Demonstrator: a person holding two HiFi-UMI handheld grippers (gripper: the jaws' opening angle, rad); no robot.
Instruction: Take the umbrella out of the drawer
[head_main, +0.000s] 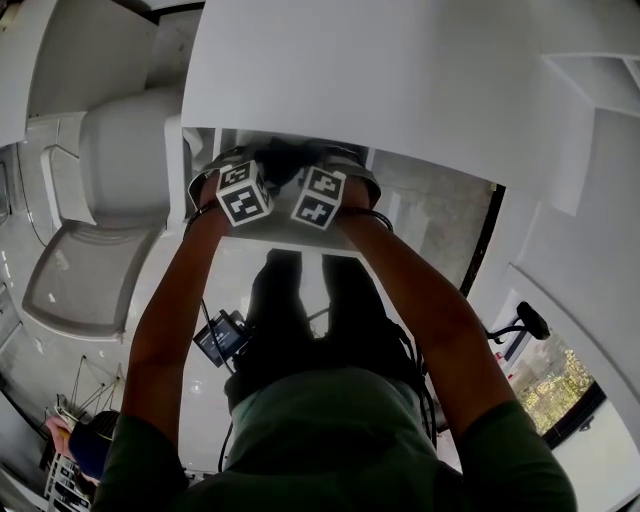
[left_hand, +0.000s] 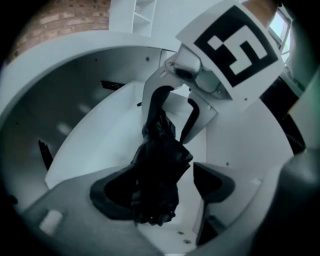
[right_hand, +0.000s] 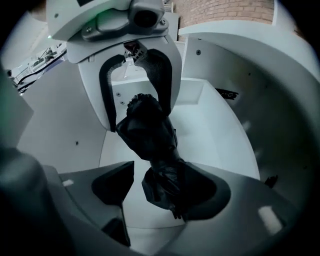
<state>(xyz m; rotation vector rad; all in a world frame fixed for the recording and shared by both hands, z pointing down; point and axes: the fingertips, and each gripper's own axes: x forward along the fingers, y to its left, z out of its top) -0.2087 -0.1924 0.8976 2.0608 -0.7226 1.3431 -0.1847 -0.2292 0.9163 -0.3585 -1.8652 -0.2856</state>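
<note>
A black folded umbrella (left_hand: 157, 170) lies in the open white drawer (left_hand: 100, 135); the head view shows it as a dark shape (head_main: 285, 158) under the table edge. Both grippers reach down into the drawer, facing each other along the umbrella. My left gripper (left_hand: 165, 187) is open: the fabric rests against its left jaw, with a gap to the right jaw. My right gripper (right_hand: 160, 189) is open too, the umbrella (right_hand: 150, 135) against its right jaw and clear of the left one. Each gripper shows in the other's view: right gripper (left_hand: 172, 111), left gripper (right_hand: 134, 87).
A white table top (head_main: 380, 70) overhangs the drawer (head_main: 420, 210). A white chair (head_main: 110, 200) stands to the left. The drawer's side walls (right_hand: 240, 100) close in on both sides of the grippers. A brick wall (right_hand: 225, 10) lies beyond.
</note>
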